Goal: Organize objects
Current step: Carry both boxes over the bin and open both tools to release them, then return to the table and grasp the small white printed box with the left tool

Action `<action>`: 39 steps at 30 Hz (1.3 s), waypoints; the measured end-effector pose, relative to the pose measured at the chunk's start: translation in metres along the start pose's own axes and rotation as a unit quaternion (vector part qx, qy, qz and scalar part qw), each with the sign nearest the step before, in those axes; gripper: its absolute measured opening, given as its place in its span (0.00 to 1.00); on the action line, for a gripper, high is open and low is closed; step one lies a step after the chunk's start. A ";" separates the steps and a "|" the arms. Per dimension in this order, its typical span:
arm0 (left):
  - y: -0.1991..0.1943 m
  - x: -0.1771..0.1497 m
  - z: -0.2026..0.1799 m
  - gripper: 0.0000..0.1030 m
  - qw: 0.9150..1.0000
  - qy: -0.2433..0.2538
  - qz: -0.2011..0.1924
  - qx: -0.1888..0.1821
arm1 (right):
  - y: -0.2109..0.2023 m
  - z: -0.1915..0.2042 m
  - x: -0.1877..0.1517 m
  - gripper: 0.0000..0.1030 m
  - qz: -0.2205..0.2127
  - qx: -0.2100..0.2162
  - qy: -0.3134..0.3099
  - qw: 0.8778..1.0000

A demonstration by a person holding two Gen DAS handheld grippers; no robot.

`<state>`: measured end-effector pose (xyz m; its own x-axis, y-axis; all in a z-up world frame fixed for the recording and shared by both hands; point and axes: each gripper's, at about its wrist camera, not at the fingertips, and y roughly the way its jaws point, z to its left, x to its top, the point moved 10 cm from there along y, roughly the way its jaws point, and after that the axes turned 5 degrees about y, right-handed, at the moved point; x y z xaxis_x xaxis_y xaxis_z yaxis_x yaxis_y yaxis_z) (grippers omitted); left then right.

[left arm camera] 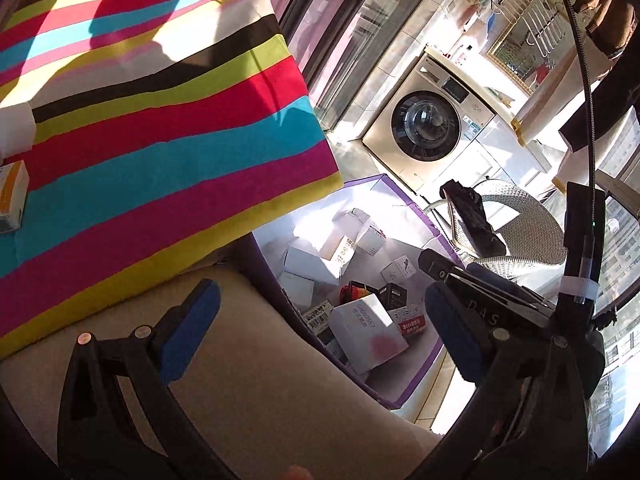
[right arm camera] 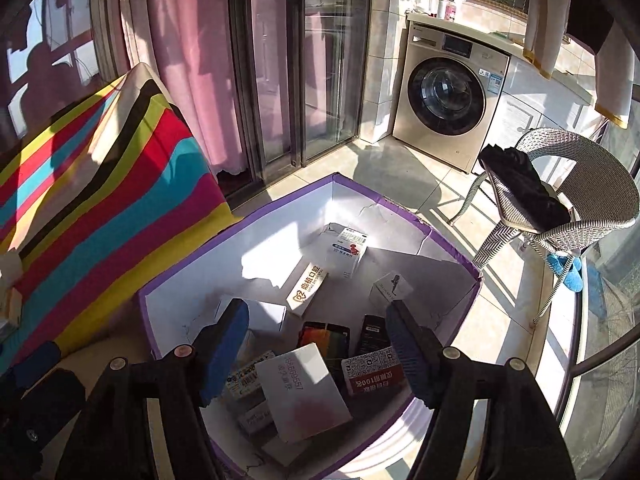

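A purple-edged storage box (right arm camera: pixel 188 258) stands on the floor with several small cartons inside, among them a large white box (right arm camera: pixel 304 392) and a red-and-white QR carton (right arm camera: pixel 372 372). My right gripper (right arm camera: pixel 320 348) is open and empty, held above the box's near part. My left gripper (left arm camera: pixel 320 332) is open and empty, above the beige cushion beside the box (left arm camera: pixel 416 212). The right gripper's body (left arm camera: pixel 492 312) shows in the left wrist view. An orange-and-white carton (left arm camera: pixel 12 196) lies on the striped cloth (left arm camera: pixel 160 128) at the far left.
A washing machine (right arm camera: pixel 448 108) stands at the back. A wicker chair (right arm camera: pixel 560 200) holding a dark garment is at the right. Glass sliding doors and pink curtains (right arm camera: pixel 192 60) stand behind the box. A white object (left arm camera: pixel 14 128) lies on the cloth.
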<state>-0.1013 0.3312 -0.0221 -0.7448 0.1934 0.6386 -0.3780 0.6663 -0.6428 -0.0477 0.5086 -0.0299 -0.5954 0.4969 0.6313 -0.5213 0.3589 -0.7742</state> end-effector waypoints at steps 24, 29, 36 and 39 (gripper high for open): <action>-0.133 -0.032 0.223 0.74 0.951 -0.221 -0.090 0.197 | -0.024 0.204 -0.064 0.70 0.033 0.146 -0.155 0.976; -0.133 -0.032 0.263 0.52 0.940 -0.231 -0.061 0.244 | -0.029 0.221 -0.070 0.70 0.029 0.156 -0.175 0.972; -0.137 -0.034 0.286 0.40 0.931 -0.190 -0.030 0.309 | -0.030 0.224 -0.071 0.70 0.028 0.161 -0.178 0.970; -0.143 -0.031 0.299 0.41 0.926 -0.198 -0.038 0.320 | -0.028 0.226 -0.073 0.70 0.035 0.165 -0.179 0.969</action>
<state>-0.1890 0.0141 -0.0763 -0.7983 -0.2005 0.5679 -0.5911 0.0800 -0.8026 -0.1281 0.2840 -0.0444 -0.7791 0.1841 0.5992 -0.6043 0.0338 -0.7961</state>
